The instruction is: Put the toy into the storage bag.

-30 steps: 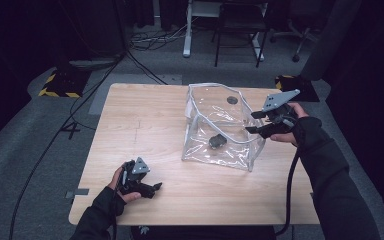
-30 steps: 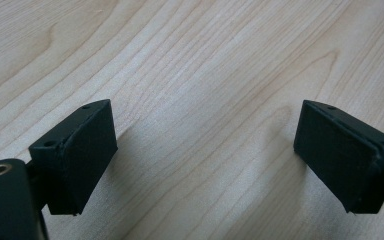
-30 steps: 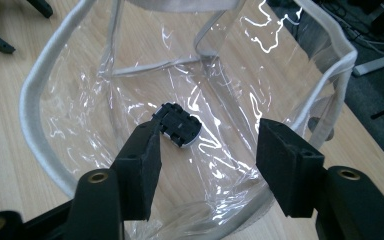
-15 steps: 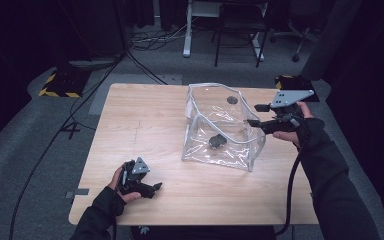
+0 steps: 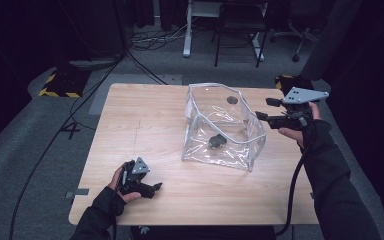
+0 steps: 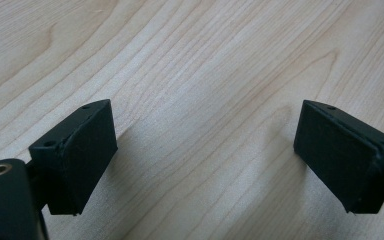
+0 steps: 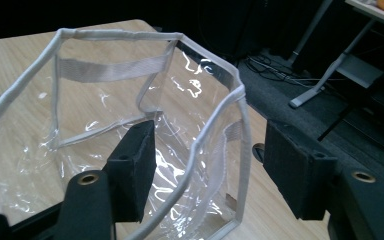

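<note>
Now | right gripper [image 7: 205, 170] agape, empty, straddling clear bag [image 5: 222, 127] rim: close squarely on piping | left gripper [image 6: 205, 155] agape, empty, on bench [image 5: 145, 125]

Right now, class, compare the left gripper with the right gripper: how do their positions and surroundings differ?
The left gripper sits low at the table's near edge over bare wood; the right gripper is raised at the far right beside the clear bag. The left gripper has nothing between its jaws; the right gripper's jaws straddle the bag's white rim without closing. Both are open and hand-held.
</note>
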Demonstrator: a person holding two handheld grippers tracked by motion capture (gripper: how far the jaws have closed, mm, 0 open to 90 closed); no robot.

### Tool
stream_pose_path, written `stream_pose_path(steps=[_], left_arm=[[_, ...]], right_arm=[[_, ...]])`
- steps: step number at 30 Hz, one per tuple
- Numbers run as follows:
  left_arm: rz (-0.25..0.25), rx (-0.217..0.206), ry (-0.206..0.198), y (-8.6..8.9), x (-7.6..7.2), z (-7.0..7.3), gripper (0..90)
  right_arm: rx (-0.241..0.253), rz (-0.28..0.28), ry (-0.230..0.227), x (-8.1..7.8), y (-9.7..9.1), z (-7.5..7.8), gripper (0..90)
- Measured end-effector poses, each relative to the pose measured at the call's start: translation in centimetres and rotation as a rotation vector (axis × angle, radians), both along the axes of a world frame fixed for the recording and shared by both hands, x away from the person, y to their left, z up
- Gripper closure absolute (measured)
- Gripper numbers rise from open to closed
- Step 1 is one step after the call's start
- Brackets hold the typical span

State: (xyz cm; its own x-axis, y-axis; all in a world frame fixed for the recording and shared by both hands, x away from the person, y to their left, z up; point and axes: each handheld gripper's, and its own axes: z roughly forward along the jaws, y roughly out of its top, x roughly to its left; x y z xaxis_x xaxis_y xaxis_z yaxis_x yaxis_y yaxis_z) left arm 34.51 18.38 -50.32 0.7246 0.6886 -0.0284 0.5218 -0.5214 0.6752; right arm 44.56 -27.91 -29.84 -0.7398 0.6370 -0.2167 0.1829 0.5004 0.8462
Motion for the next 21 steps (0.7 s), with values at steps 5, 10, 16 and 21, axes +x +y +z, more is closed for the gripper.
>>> stream_pose_path(steps=[5, 10, 16, 21], left_arm=[[0.000, 0.000, 0.000, 0.0, 0.0, 0.0, 10.4], [0.000, 0.000, 0.000, 0.0, 0.0, 0.0, 10.4], [0.000, 0.000, 0.000, 0.0, 0.0, 0.0, 10.4], [0.000, 0.000, 0.000, 0.0, 0.0, 0.0, 10.4]], right_arm=[[0.018, -0.051, -0.017, 0.2, -0.7, -0.1, 37.6], [0.035, -0.110, -0.035, 0.2, -1.7, -0.3, 37.0], [0.053, -0.151, -0.030, 0.3, -2.4, -0.4, 33.8], [0.050, -0.172, -0.034, 0.5, -2.8, -0.5, 30.4]])
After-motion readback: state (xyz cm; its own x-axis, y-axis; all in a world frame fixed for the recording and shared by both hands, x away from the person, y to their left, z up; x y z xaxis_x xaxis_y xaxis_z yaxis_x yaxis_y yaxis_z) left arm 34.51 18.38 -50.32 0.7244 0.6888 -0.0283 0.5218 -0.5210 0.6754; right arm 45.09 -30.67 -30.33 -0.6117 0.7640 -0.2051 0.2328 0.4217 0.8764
